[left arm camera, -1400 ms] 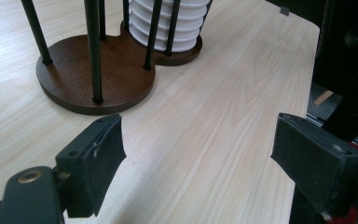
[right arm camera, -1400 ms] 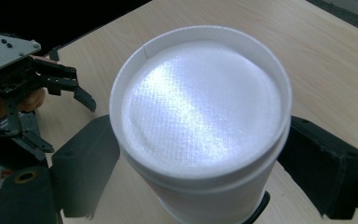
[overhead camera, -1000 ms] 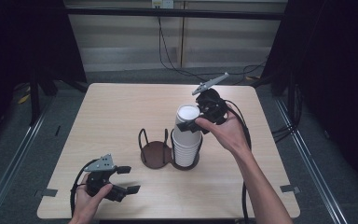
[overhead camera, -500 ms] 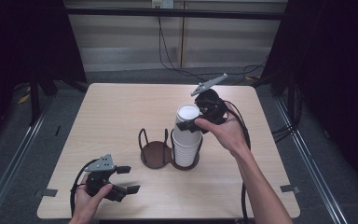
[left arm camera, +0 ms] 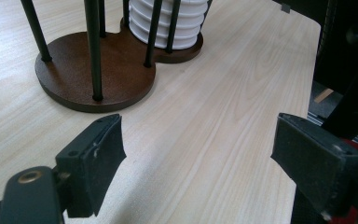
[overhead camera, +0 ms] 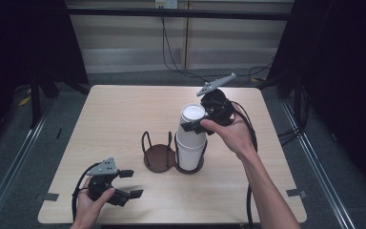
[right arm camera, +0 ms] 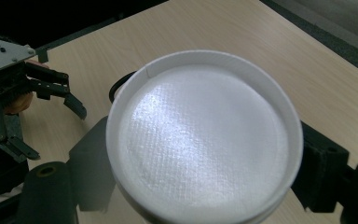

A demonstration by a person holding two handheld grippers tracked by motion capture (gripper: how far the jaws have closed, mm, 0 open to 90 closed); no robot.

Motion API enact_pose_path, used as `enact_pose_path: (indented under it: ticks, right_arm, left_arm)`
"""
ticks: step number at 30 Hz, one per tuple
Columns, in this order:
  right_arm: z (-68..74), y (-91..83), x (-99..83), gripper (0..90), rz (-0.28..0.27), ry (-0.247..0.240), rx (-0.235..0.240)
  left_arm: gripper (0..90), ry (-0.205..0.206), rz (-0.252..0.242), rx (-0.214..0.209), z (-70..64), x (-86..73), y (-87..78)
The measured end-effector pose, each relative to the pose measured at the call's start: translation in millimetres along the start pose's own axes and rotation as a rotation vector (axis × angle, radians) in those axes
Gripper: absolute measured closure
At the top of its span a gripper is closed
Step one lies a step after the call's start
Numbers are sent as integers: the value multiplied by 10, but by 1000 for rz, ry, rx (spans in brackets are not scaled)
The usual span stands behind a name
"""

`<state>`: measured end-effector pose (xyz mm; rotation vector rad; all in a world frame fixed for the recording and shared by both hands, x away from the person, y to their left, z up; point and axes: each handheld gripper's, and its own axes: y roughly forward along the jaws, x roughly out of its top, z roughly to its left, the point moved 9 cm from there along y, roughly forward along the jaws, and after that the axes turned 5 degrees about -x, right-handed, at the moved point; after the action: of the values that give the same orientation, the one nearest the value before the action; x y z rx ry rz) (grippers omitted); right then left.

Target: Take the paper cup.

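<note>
A stack of upside-down white paper cups (overhead camera: 189, 148) stands in one ring of a brown two-ring holder (overhead camera: 158, 157) with black rods, mid-table. My right gripper (overhead camera: 194, 126) is shut on the top cup (overhead camera: 193, 114), one jaw on each side of it. In the right gripper view the cup's base (right arm camera: 200, 135) sits between the pads (right arm camera: 91, 163) of the right gripper (right arm camera: 205, 186). My left gripper (overhead camera: 131, 183) rests open near the front left edge, holding nothing. The left gripper (left arm camera: 200, 158) faces the holder's base (left arm camera: 93, 70) and the lowest cups (left arm camera: 168, 28).
The holder's other ring (left arm camera: 74, 74) holds no cups. Bare wooden tabletop (overhead camera: 119, 119) spreads around the holder. The table's right edge (left arm camera: 314, 56) is close in the left gripper view. Cables (overhead camera: 171, 52) hang behind the table. The left gripper (right arm camera: 51, 93) shows far off in the right gripper view.
</note>
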<state>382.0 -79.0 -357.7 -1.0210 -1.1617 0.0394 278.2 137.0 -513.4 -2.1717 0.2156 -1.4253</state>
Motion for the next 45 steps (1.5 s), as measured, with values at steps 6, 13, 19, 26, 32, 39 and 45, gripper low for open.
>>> enact_pose_path:
  ticks: [6,13,19,26,32,39,45]
  right_arm:
    - [-6,-31,18,224,-16,4,3]
    - [-13,-95,47,228,-57,17,2]
    - [-30,-153,80,228,-88,40,10]
    - [-52,-234,108,231,-118,52,12]
    - [-64,-285,137,233,-145,64,20]
    - [-59,-312,145,238,-159,67,21]
    - [-65,-380,178,240,-200,79,25]
  left_arm:
    - [164,4,3,0,3,-3,1]
    - [164,6,8,-6,-10,-7,5]
    - [164,5,8,-5,-7,-8,6]
    - [164,1,9,-5,-11,-11,12]
    - [164,-1,9,-7,-12,-11,13]
    - [164,0,10,-6,-11,-12,14]
    - [164,0,10,-5,-11,-12,16]
